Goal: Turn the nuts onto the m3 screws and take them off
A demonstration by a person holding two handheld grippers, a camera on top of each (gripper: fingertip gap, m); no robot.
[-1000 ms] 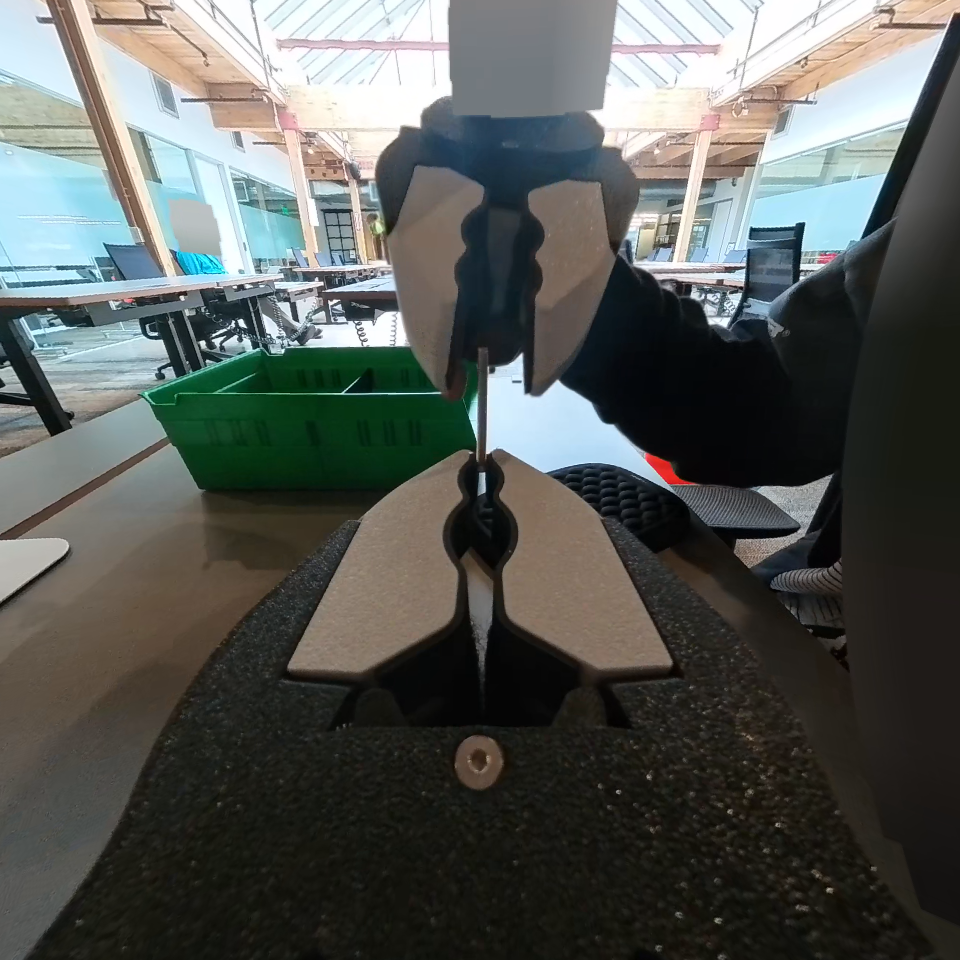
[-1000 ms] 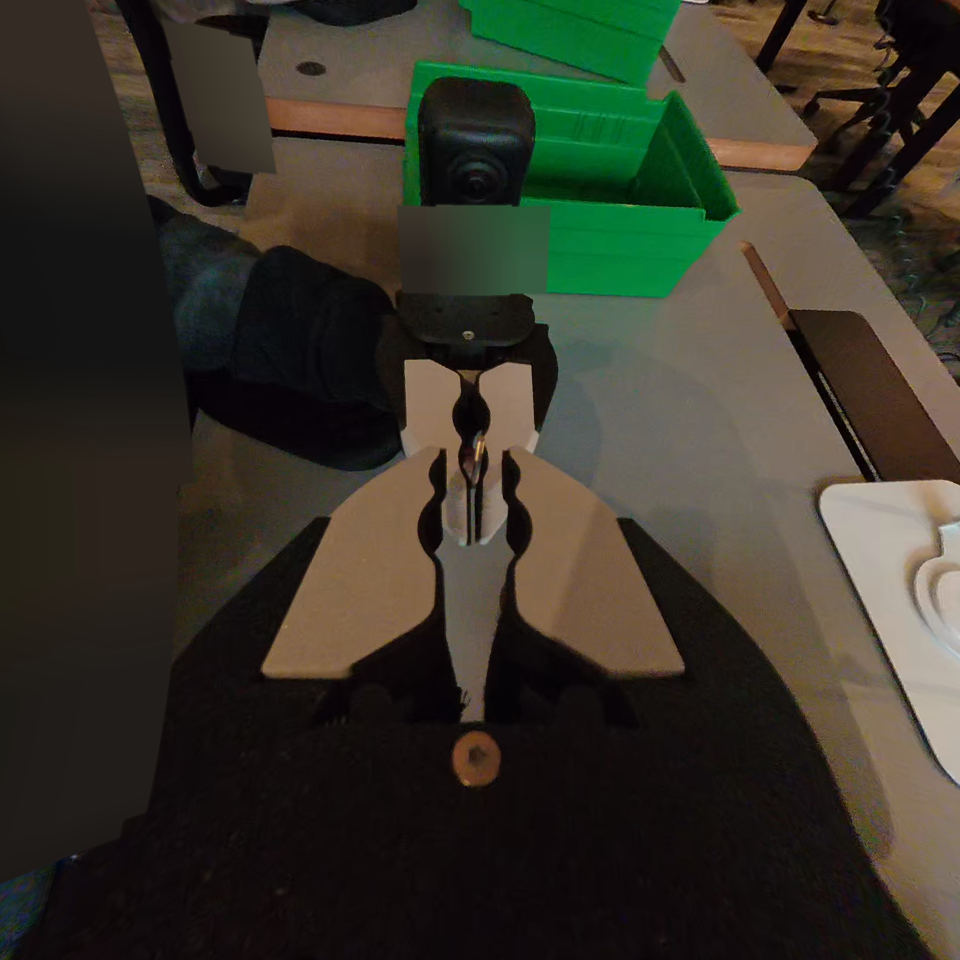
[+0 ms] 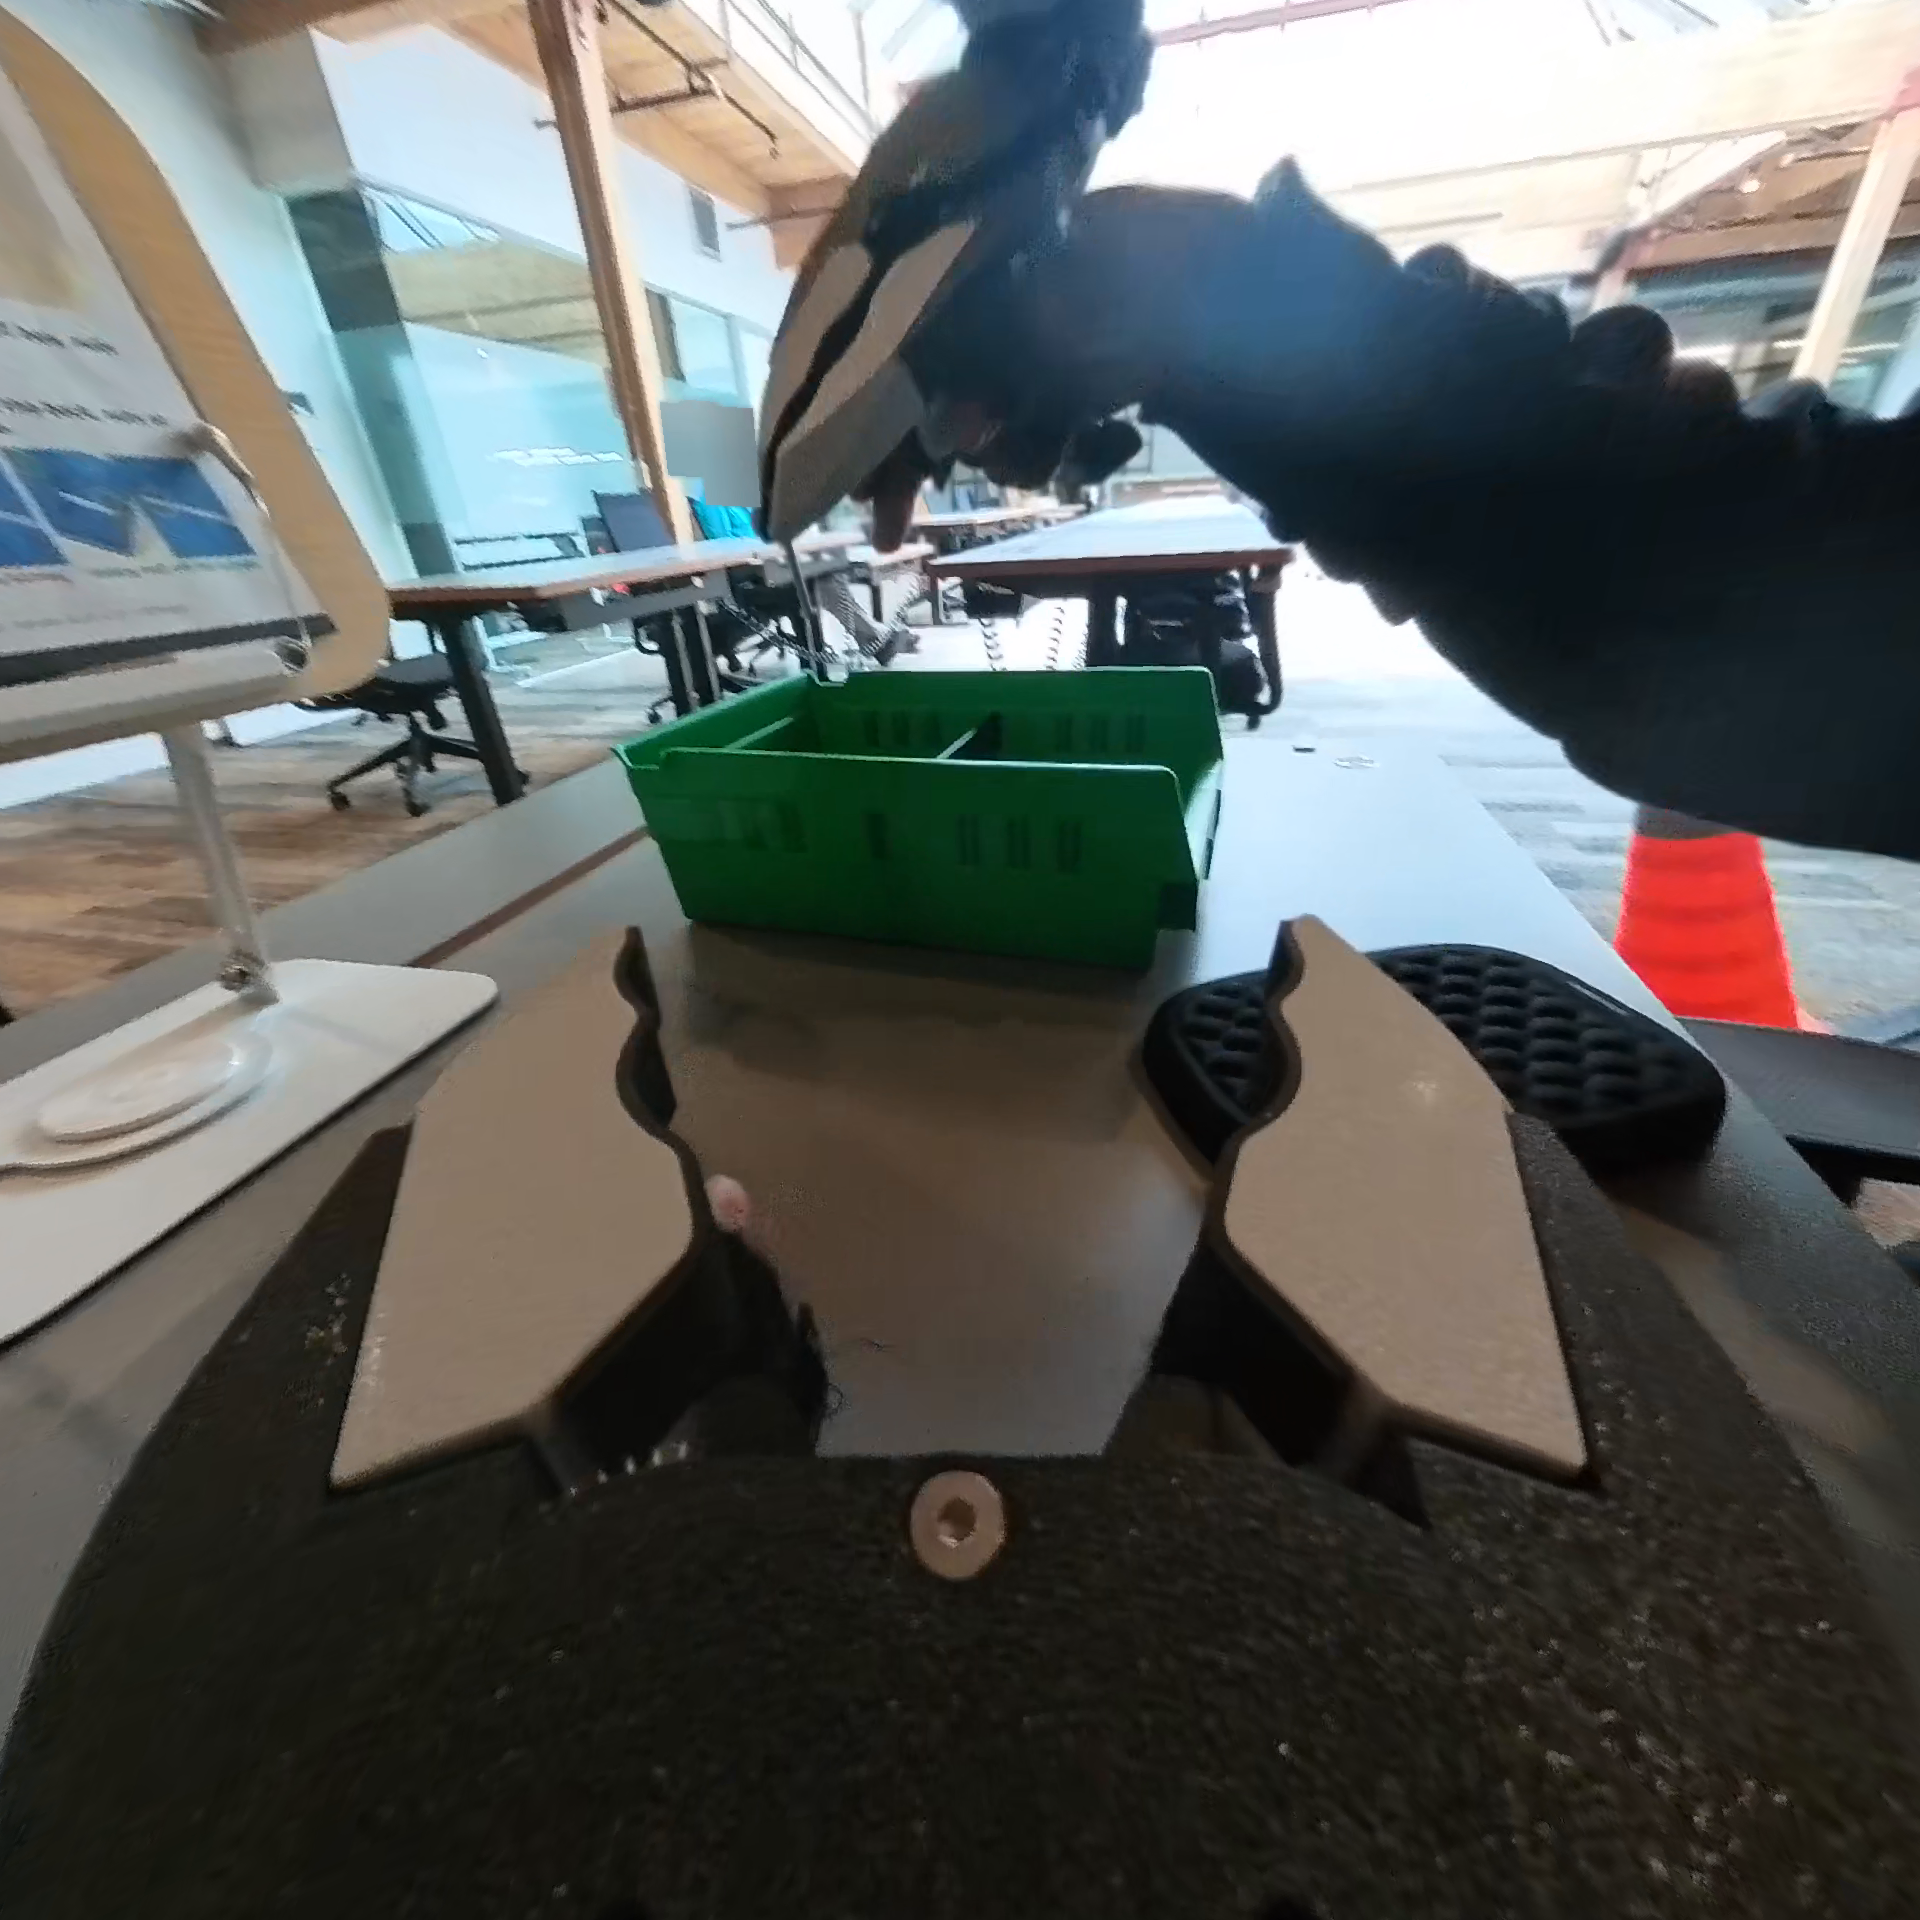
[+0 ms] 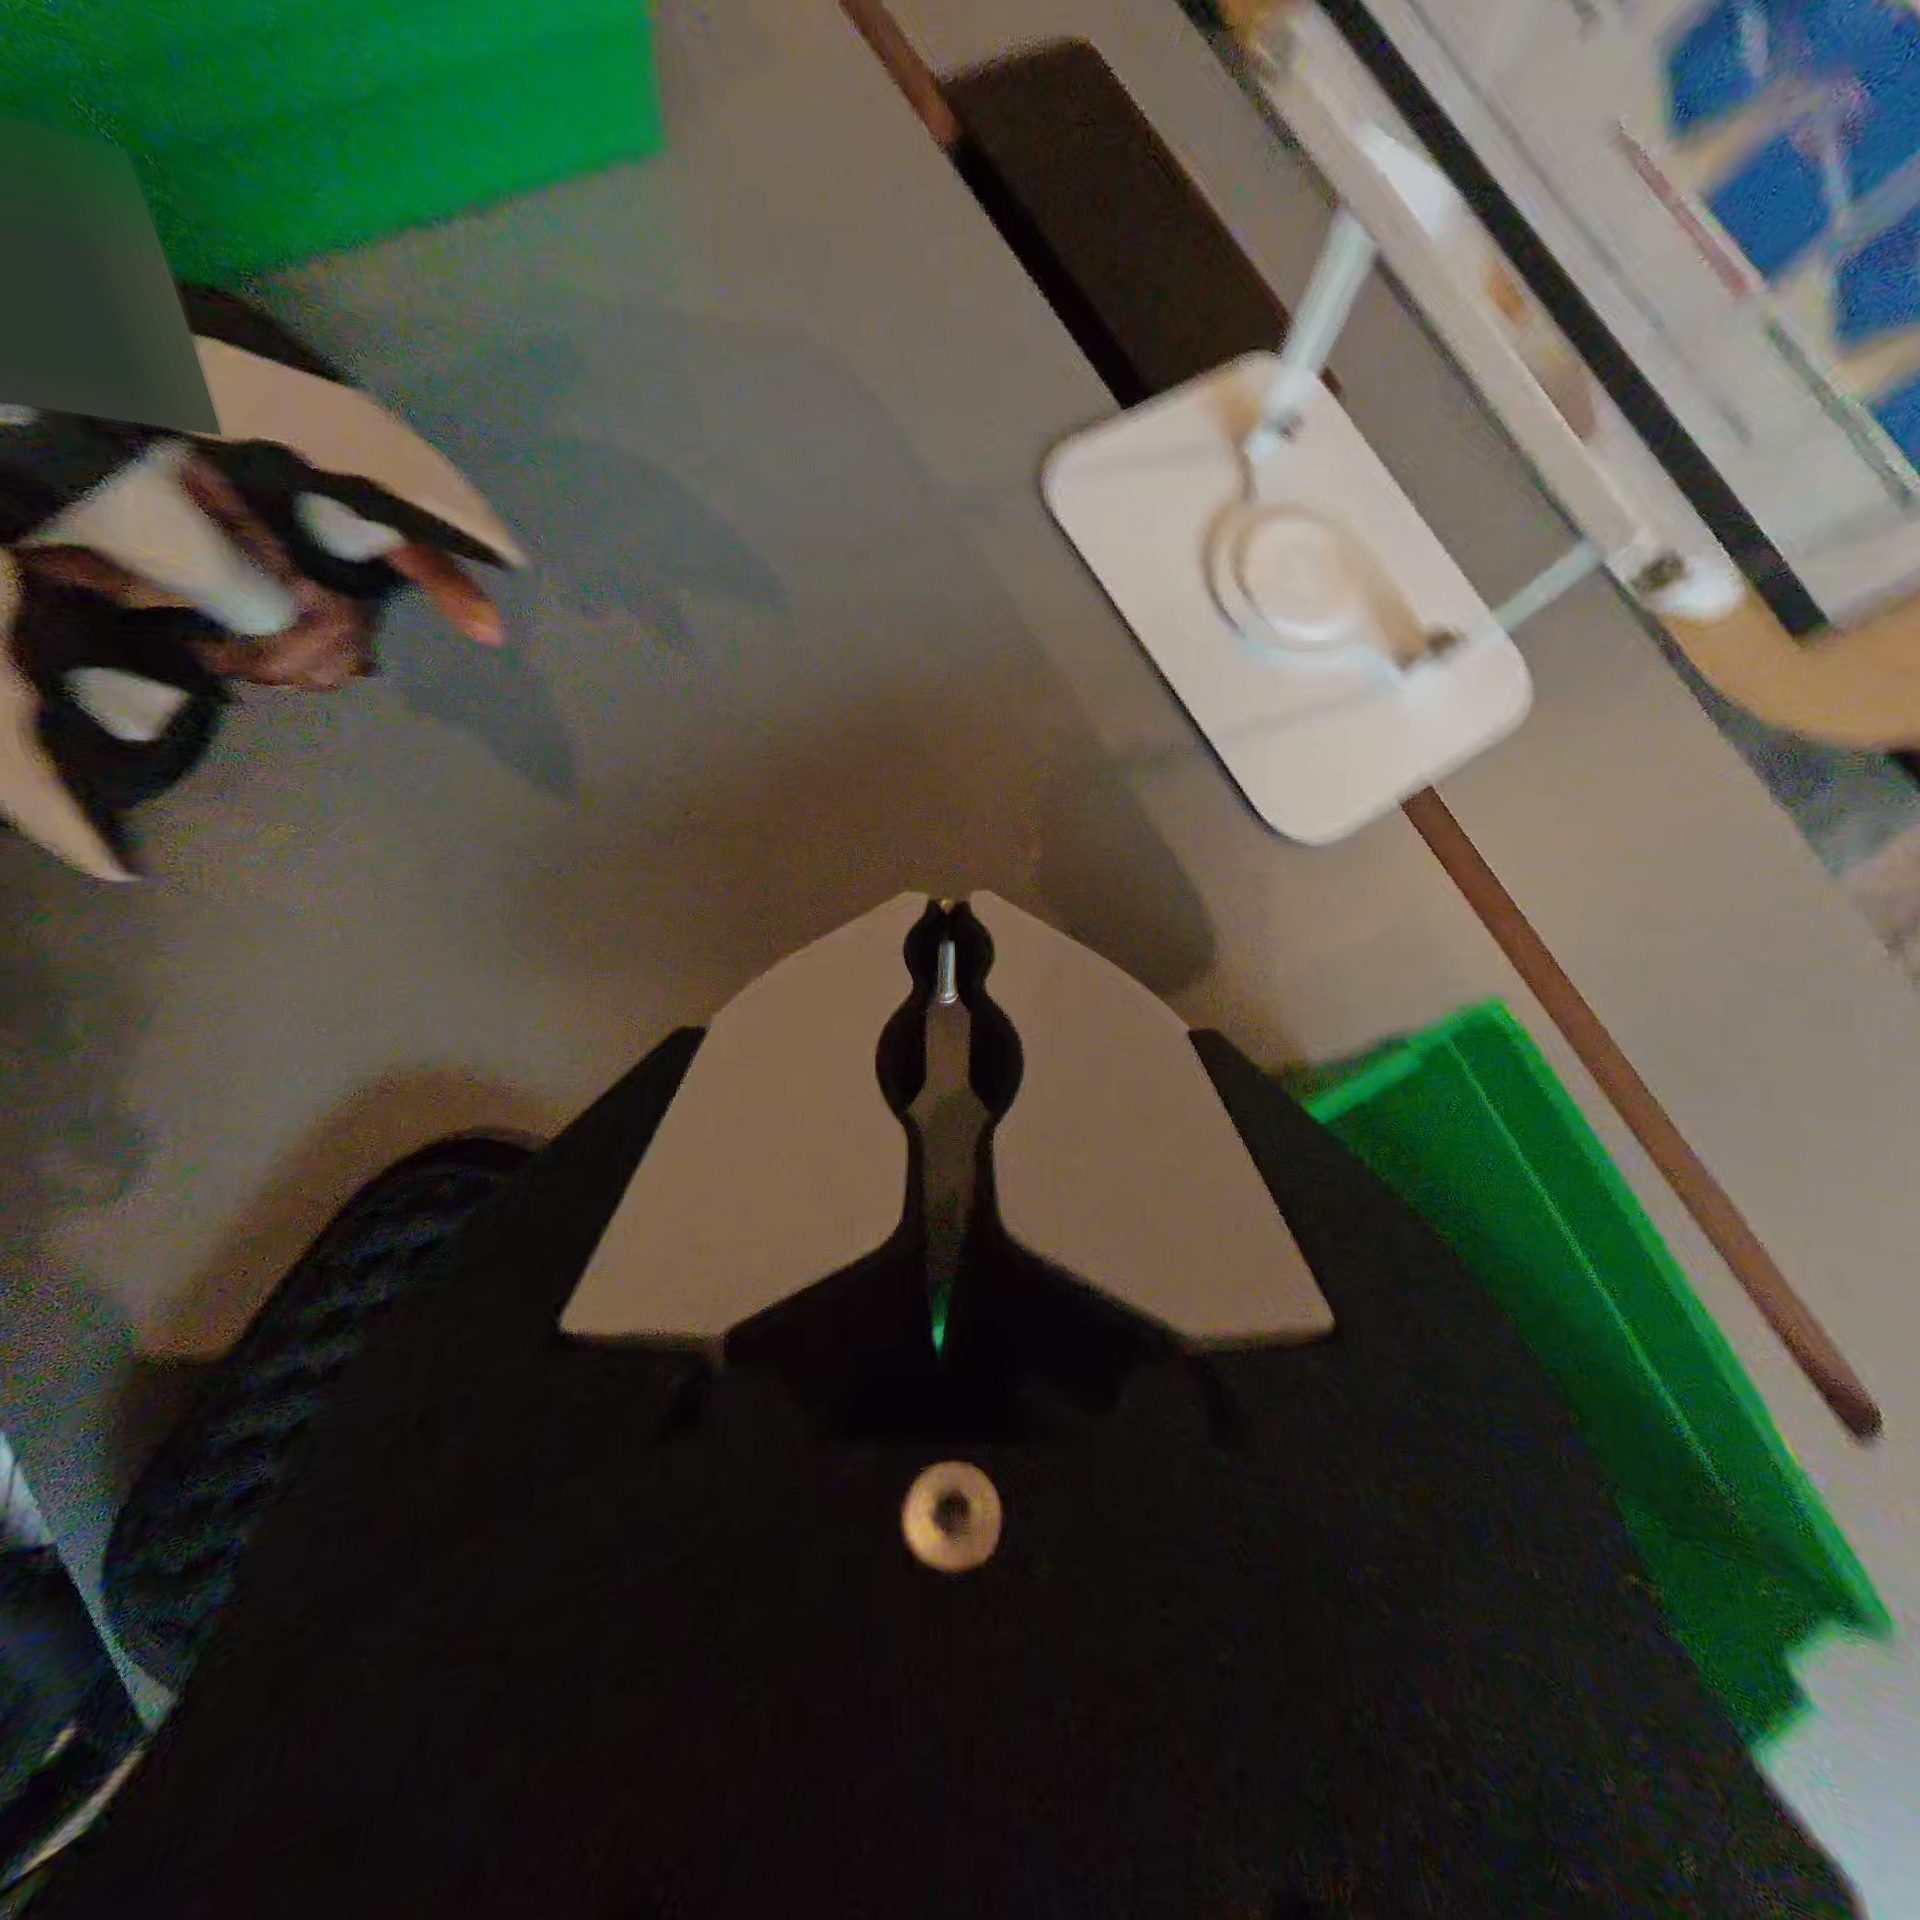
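Note:
My right gripper point(image 4: 948, 906) is shut on a thin silver screw point(image 4: 947, 971); the shank shows between its pads. In the left wrist view the right gripper point(image 3: 779, 520) hangs high over the far rim of the green bin point(image 3: 935, 842). The screw point(image 3: 805, 603) points down from its tips toward that rim. I cannot make out a nut on the screw. My left gripper point(image 3: 961, 935) is wide open and empty, low over the table in front of the bin. It also shows in the right wrist view point(image 4: 312, 717), at the left and apart from the screw.
A white sign stand point(image 3: 208, 1049) stands on the table to the left; its base shows in the right wrist view point(image 4: 1288, 592). A black textured pad point(image 3: 1507, 1049) lies at the right. An orange cone point(image 3: 1704, 914) stands beyond the table edge. A gloved hand point(image 3: 1351, 416) holds the right gripper. The grippers' ends are close to 15 centimetres from one another.
My left gripper let go of the screw's lower end, opened wide and drew back. My right gripper closed on the screw and carried it left, over the green bin.

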